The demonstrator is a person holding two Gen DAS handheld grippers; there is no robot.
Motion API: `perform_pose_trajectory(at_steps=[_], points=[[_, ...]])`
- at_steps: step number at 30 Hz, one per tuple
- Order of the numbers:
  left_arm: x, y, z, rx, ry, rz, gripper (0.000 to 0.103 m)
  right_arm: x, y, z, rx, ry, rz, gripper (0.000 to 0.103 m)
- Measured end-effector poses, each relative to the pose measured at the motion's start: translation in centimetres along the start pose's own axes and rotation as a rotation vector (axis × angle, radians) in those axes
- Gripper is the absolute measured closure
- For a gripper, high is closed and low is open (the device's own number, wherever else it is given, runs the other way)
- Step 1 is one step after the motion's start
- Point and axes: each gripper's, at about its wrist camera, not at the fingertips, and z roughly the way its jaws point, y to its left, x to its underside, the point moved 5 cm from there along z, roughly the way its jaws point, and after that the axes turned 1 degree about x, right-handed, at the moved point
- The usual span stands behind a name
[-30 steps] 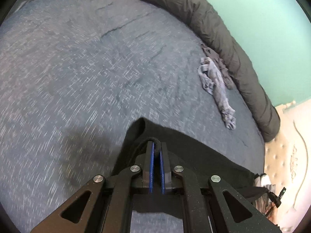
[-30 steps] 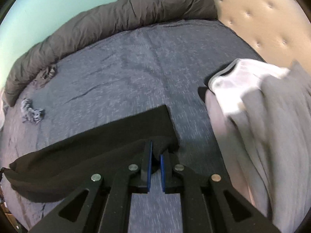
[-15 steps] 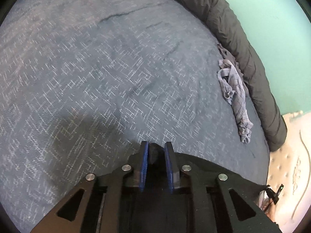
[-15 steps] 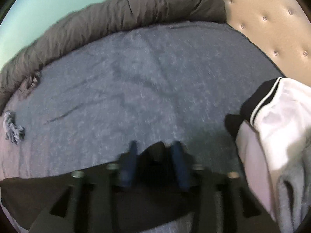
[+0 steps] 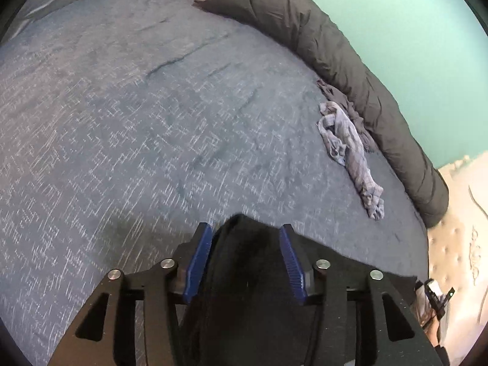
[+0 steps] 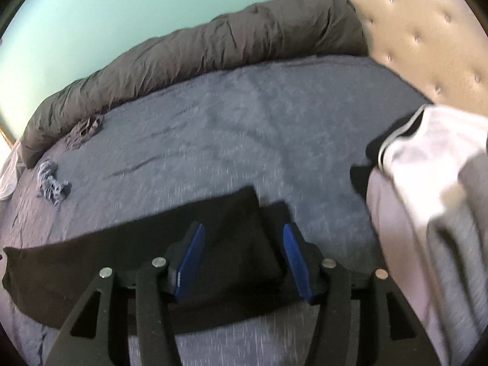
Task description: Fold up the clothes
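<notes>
A black garment [image 6: 91,268] lies in a long folded strip across the near part of the blue-grey bed [image 6: 244,128]. My right gripper [image 6: 242,231] is open, its blue pads either side of the strip's right end. In the left wrist view the same black garment [image 5: 247,274] bunches between the open fingers of my left gripper [image 5: 245,231], at its other end. Neither gripper grips the cloth.
A rolled dark grey duvet [image 5: 350,61] runs along the far edge by the teal wall. A crumpled grey-blue garment [image 5: 350,146] lies next to it, also in the right wrist view [image 6: 50,183]. A pile of white and grey clothes [image 6: 433,183] sits at the right, by the tufted headboard [image 6: 427,30].
Both grippers were shut on the black garment's ends a second ago. They lowered it onto the bed and have opened, letting it go.
</notes>
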Motion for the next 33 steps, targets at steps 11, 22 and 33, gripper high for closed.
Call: perform_pose_trajectory(at_steps=[11,22,33], points=[[0.2,2.0,-3.0,-0.067,-0.071,-0.060,0.037,3.0,-0.8,2.7,-0.046,0.130,0.156,0.048],[3.4,-1.6,-0.9,-0.114,0.000,0.124,0.035,2.8,-1.5,2.3,-0.031,0.069,0.207,0.096],[5.8,-3.7,2.4,-0.143,0.091,0.224,0.035,1.0,-2.5,-1.0,0.059,0.100,0.110,0.098]])
